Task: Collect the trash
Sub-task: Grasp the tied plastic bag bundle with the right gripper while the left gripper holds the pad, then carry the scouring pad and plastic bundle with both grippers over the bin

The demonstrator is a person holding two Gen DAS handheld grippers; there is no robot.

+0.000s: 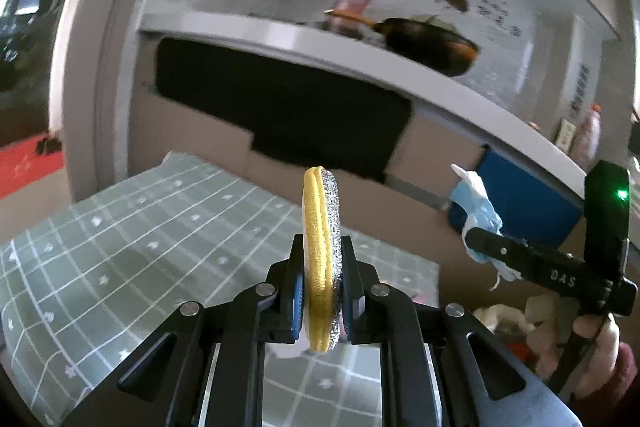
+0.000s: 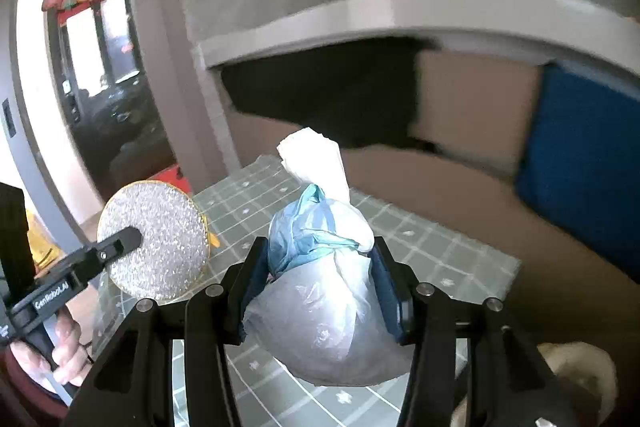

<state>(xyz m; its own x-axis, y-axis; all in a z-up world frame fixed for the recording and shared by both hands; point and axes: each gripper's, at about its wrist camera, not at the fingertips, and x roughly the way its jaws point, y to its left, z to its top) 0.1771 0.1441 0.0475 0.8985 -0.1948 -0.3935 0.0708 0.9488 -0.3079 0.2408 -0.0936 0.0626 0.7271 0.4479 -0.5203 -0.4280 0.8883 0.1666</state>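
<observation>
My left gripper (image 1: 321, 269) is shut on a round scouring pad (image 1: 322, 227), yellow on one side and silver on the other, held upright on edge above the green checked tablecloth (image 1: 120, 235). In the right wrist view the same pad (image 2: 154, 241) shows its glittery silver face at the left, clamped by the left gripper (image 2: 124, 241). My right gripper (image 2: 320, 263) is shut on a knotted bundle of white and light-blue plastic bags (image 2: 320, 267), lifted over the cloth. In the left wrist view the right gripper (image 1: 480, 247) holds that bundle (image 1: 478, 211) at the right.
A grey counter (image 1: 360, 59) with a dark pan (image 1: 432, 45) runs across the back, with a dark opening (image 1: 280, 103) below it. A blue panel (image 2: 580, 163) sits at the right. A cream plush object (image 2: 572, 371) lies low at the right. A doorway (image 2: 104, 87) opens at the left.
</observation>
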